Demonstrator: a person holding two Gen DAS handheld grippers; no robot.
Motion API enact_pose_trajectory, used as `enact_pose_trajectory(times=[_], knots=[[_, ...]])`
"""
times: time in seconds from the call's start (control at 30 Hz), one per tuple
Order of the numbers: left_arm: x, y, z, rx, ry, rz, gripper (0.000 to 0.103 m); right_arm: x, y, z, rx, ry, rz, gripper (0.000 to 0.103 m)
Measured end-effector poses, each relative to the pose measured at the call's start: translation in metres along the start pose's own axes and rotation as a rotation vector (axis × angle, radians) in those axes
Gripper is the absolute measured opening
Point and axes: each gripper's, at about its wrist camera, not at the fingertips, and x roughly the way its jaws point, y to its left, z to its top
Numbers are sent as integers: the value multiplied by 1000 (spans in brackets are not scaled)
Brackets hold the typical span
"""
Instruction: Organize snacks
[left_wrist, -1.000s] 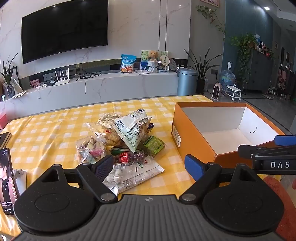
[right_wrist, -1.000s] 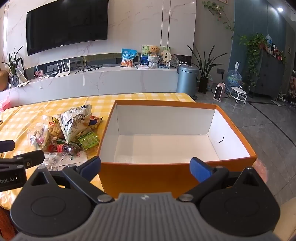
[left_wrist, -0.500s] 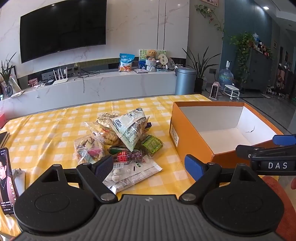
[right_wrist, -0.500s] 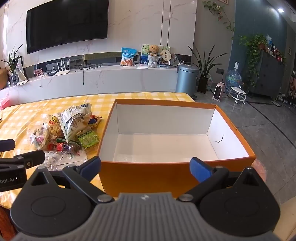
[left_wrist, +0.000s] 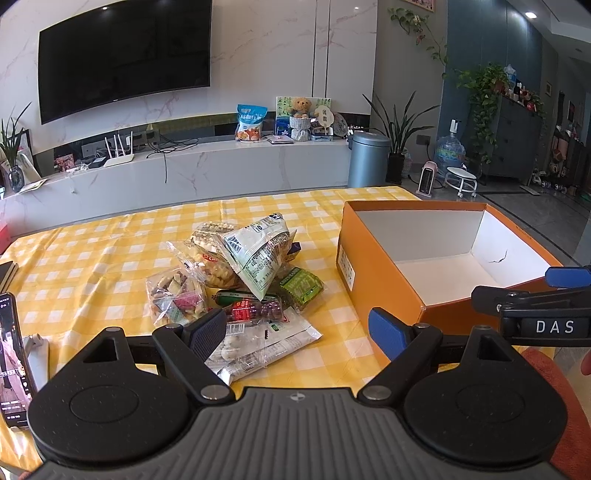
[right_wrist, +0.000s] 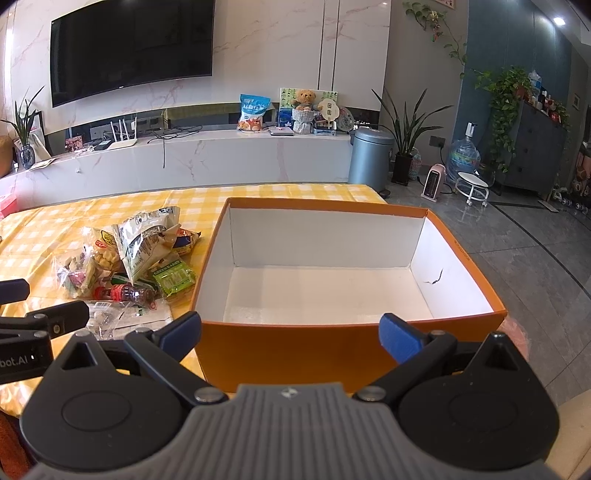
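Note:
A pile of snack packets (left_wrist: 236, 280) lies on the yellow checked tablecloth (left_wrist: 92, 258): a white-green bag (left_wrist: 258, 254) on top, a green packet (left_wrist: 301, 286), a small red-label bottle (left_wrist: 255, 308) and a clear flat pack (left_wrist: 266, 341) at the front. An orange box (left_wrist: 380, 280) with a white, empty inside stands to its right. My left gripper (left_wrist: 297, 330) is open, just short of the pile. My right gripper (right_wrist: 290, 332) is open in front of the box's near wall (right_wrist: 332, 345); the pile also shows in its view (right_wrist: 136, 266).
A phone (left_wrist: 13, 354) lies at the table's left edge beside a white object (left_wrist: 37, 354). Beyond the table are a white TV bench (left_wrist: 207, 166), a grey bin (left_wrist: 367, 160) and plants. The floor drops off to the right of the box.
Both views have shifted slightly; the left gripper has lifted or eased back a little from the pile. Both grippers stay open and nothing was picked up.

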Motion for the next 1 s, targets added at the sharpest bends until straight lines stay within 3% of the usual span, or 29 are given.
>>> enact_pose_trajectory(times=[1.0], knots=[[-1, -5, -6, 2, 8, -5, 101, 2, -1, 0, 10, 13, -8, 100]])
